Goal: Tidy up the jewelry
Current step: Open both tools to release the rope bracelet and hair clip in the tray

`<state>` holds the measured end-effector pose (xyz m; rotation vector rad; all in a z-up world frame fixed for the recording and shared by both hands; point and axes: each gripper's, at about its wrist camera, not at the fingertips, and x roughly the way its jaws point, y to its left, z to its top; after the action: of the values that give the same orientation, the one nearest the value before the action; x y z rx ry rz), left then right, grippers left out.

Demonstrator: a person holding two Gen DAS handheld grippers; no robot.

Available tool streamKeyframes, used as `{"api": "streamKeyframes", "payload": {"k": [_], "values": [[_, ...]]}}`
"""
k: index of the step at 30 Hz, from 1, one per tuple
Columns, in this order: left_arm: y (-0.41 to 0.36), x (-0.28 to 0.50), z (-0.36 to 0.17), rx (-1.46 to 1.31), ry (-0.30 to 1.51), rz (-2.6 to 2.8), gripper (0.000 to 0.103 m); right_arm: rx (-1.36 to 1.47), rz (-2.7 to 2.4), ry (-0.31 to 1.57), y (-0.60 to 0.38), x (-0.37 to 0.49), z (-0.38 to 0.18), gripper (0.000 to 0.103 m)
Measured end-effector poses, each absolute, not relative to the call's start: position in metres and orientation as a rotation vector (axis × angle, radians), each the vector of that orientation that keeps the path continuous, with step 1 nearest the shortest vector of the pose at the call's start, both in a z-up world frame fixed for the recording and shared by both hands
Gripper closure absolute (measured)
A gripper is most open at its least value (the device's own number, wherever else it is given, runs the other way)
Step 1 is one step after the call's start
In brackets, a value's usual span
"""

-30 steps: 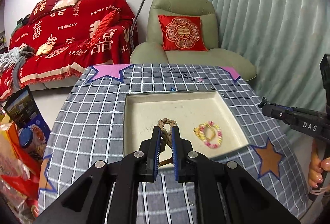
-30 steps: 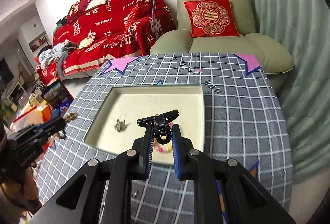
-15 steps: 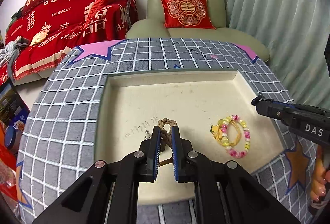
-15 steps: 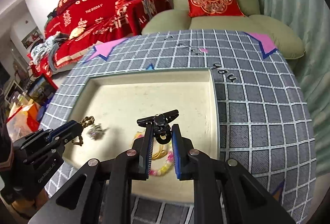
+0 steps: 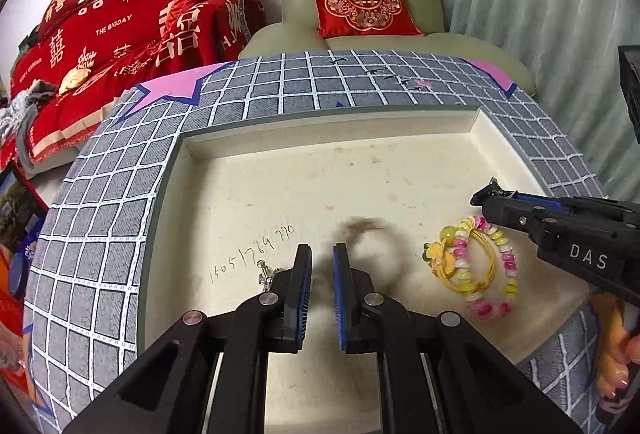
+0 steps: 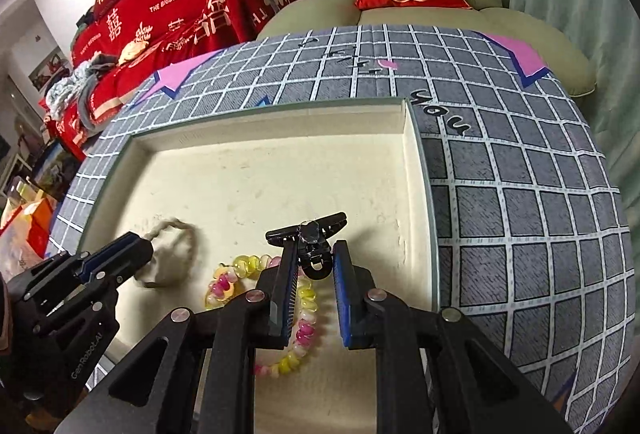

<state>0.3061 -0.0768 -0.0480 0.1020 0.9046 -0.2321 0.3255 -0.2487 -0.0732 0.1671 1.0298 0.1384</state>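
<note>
Fingers (image 5: pixel 301 282) of left gripper (image 5: pixel 320 286) apart, rope bracelet (image 5: pixel 370 250) blurred, dropping into tray (image 5: pixel 320 122); right gripper (image 6: pixel 314 282) slack around black clip (image 6: pixel 308 230). Next: set clip by bead bracelet (image 5: pixel 476 266).

The right gripper (image 6: pixel 315 266) hangs over the tray (image 6: pixel 414 170), fingers parted, with a black clip (image 6: pixel 310 230) lodged against the left fingertip. The bead bracelet (image 6: pixel 280 314) lies on the tray floor beneath the fingers. At lower left, the left gripper (image 6: pixel 120 254) sits beside a blurred brown rope bracelet (image 6: pixel 176 250).
</note>
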Motion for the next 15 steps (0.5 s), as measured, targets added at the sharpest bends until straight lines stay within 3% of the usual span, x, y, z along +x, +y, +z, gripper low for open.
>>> {"api": "streamKeyframes", "payload": {"k": [3, 6, 8, 9, 15], "values": [[-0.079, 0.306, -0.051, 0.122, 0.909, -0.218, 0.082, 0.171, 0.133, 1.042, -0.248, 0.328, -0.077, 0.083], [-0.080, 0.305, -0.052, 0.141, 0.906, -0.205, 0.082, 0.165, 0.156, 1.051, -0.243, 0.329, -0.077, 0.074], [-0.080, 0.305, -0.050, 0.142, 0.904, -0.201, 0.082, 0.162, 0.170, 1.044, -0.239, 0.328, -0.074, 0.051], [-0.079, 0.304, -0.048, 0.138, 0.902, -0.199, 0.082, 0.157, 0.164, 1.037, -0.239, 0.328, -0.072, 0.045], [-0.073, 0.297, -0.031, 0.117, 0.878, -0.192, 0.082, 0.232, 0.166, 0.994, -0.249, 0.319, -0.055, 0.042]]}}
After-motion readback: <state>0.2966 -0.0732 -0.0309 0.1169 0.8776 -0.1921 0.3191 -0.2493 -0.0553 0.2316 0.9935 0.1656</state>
